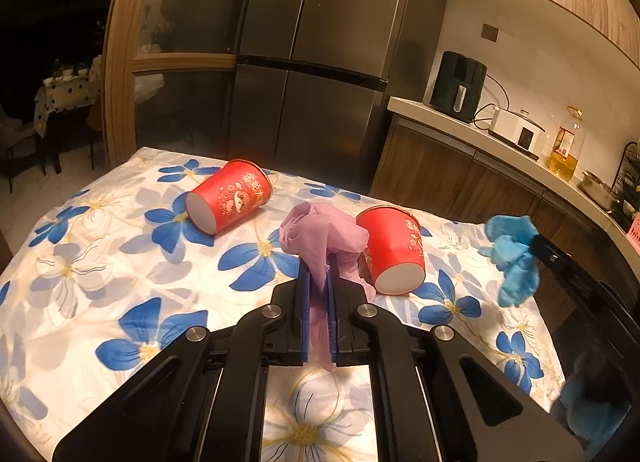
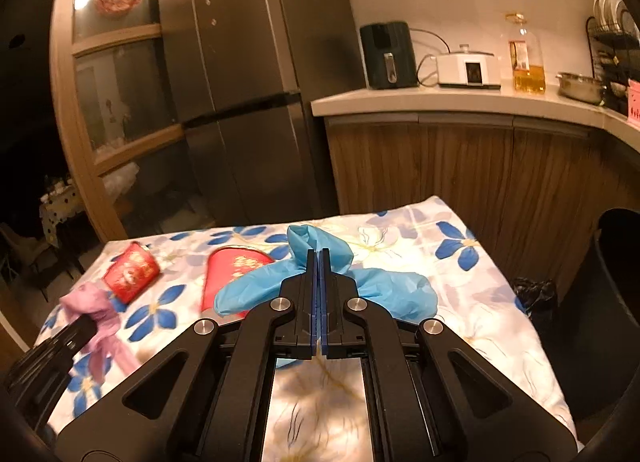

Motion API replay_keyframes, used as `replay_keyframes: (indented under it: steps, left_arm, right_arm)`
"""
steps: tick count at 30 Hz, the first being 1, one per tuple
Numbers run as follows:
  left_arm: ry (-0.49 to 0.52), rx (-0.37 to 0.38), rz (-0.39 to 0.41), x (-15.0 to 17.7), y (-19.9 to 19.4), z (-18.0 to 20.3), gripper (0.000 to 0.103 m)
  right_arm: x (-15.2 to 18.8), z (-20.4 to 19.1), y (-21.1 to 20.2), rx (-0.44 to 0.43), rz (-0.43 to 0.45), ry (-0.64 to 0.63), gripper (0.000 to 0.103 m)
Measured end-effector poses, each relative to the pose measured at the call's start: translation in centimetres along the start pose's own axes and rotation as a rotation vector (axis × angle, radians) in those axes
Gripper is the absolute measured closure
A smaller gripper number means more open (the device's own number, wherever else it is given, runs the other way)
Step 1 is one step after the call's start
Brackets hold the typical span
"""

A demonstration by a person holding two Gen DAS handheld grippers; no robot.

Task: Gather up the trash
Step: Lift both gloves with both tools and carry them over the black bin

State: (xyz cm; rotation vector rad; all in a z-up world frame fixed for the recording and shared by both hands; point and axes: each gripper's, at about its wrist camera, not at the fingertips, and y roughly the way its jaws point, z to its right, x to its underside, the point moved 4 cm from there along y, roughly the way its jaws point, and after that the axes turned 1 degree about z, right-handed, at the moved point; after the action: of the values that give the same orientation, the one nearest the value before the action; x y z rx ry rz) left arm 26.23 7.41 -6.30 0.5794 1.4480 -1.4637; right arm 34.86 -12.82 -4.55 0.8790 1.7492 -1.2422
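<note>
1. Kitchen at night: floral tablecloth (image 1: 120, 246) spread under 2 red paper cups and 2 crumpled disposable gloves.
2. Left gripper (image 1: 319, 282) clenched on a pink glove (image 1: 316, 234), lifted clear of the cloth, loose fingers trailing down between the blue pads (image 1: 306, 302).
3. Right gripper (image 2: 319, 262) clamped tight on a blue glove (image 2: 384, 290), bunched above the jaws and sagging to both sides, over the right part of the table.
4. Far cup (image 1: 228, 196) tipped on its side near the back of the table, base facing the left camera; near cup (image 1: 394, 250) also toppled, just right of the pink glove, seemingly touching a trailing fold.
5. Black bin (image 2: 616, 302) off the right edge of the table, with a black bag (image 2: 534, 294) beside it, likely destination for all 4 items.
6. Handling, judged from appearance: gloves featherweight, limp, slightly slick; likely to slip from a shallow pinch, so best gripped deep in the bunched middle rather than by a single finger.
7. Cups light, thin-walled, easily crushed and prone to rolling; probably best taken across the rim or with 1 finger inside the mouth, with gentle closing.
8. Progress estimate: both gloves secured, neither yet dropped in the bin, cups untouched.
</note>
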Motion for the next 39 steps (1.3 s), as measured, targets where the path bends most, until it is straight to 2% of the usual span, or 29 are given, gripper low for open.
replay_keyframes:
  steps: [6, 18, 39]
  left_arm:
    - [-0.001, -0.005, 0.027, -0.3, -2.5, -0.4, 0.096]
    - [0.030, 0.001, 0.044, -0.1, -6.2, 0.5, 0.096]
    - [0.158, 0.114, 0.053, 1.1, -7.3, 9.3, 0.097]
  right_arm:
    - [0.6, -0.8, -4.5, -0.037, 0.020, -0.006, 0.102]
    - [1.1, -0.8, -9.9, -0.051, 0.051, -0.003, 0.102]
    - [0.3, 6.1, -15.2, 0.077, 0.135, 0.060, 0.102]
